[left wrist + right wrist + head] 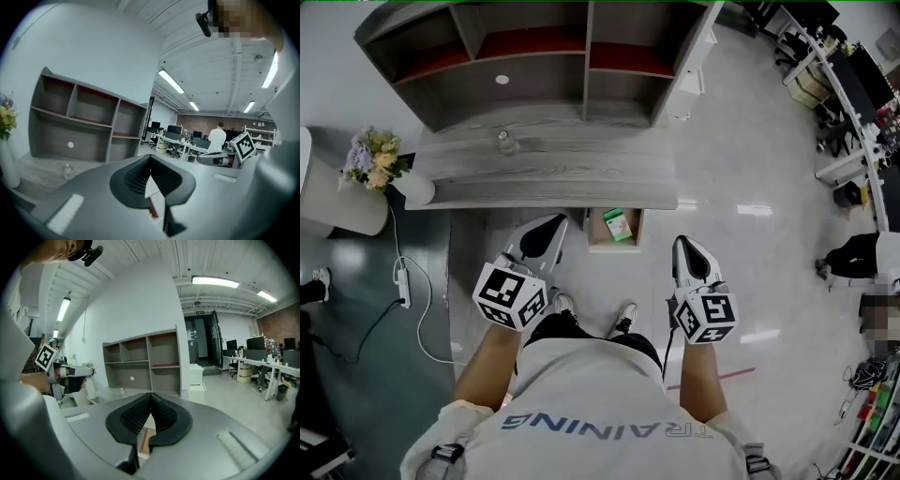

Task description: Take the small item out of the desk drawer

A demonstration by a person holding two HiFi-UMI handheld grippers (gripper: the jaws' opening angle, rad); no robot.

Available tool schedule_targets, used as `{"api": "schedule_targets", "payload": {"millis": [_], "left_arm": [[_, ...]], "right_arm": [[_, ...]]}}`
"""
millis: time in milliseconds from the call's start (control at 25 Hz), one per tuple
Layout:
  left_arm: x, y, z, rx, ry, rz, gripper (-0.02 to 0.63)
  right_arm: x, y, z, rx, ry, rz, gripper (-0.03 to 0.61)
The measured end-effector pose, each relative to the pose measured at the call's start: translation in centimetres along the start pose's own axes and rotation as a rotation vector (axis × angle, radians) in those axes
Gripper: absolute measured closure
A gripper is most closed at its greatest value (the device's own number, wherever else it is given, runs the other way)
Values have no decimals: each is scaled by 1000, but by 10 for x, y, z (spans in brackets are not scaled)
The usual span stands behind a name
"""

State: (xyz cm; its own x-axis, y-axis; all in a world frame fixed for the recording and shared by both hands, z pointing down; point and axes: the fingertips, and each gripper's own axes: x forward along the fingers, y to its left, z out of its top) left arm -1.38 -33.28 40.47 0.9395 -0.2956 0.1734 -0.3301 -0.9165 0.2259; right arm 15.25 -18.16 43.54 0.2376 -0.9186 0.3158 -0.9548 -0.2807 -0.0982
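Note:
A small green box lies in the open wooden drawer that sticks out below the grey desk. My left gripper hangs just left of the drawer. Its jaws are shut with nothing between them, and the pads meet in the left gripper view. To the right of the drawer, a little nearer to me, my right gripper is shut and empty. Its pads touch in the right gripper view, where a strip of the drawer shows under them.
A shelf hutch stands on the desk, with a small glass bottle in front of it. A flower vase sits at the desk's left end. A power strip and cable lie on the floor to the left. My feet are before the drawer.

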Motion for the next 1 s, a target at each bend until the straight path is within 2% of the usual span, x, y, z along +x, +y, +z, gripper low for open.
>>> {"api": "schedule_targets", "payload": {"millis": [440, 600, 1000], "left_arm": [[5, -45, 6, 32, -5, 40, 615], [7, -47, 3, 25, 7, 51, 615], [10, -51, 1, 2, 5, 54, 615]], "right_arm": [[-14, -19, 24, -12, -104, 112, 560], [-11, -16, 25, -24, -97, 144, 523], [-4, -6, 19, -66, -51, 199, 334]]}}
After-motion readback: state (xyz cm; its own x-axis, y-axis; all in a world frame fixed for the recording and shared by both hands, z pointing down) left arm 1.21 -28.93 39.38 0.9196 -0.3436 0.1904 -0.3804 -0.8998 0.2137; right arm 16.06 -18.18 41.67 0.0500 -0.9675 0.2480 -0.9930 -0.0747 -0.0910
